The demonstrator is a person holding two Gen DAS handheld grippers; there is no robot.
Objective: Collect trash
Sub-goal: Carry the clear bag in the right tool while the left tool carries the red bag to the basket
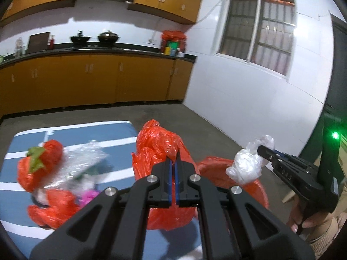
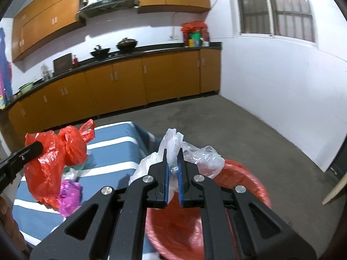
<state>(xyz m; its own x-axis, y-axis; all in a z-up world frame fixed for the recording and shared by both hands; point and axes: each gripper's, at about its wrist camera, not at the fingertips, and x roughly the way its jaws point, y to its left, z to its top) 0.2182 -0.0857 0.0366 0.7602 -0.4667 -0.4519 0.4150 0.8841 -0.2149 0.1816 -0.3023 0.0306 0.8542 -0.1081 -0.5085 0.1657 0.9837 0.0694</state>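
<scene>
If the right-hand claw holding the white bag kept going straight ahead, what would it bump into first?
Probably the bin: the right gripper, shut on the white bag, points down over its red-lined rim. Past that lies bare floor, though depth is unclear.

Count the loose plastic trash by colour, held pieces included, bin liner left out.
Red: 3 (held red bag, green-topped red bag, near red bag)
White: 1 (held white bag)
Clear: 1 (crinkled clear wrap)
Pink: 1 (pink wrapper)
Total: 6
</scene>
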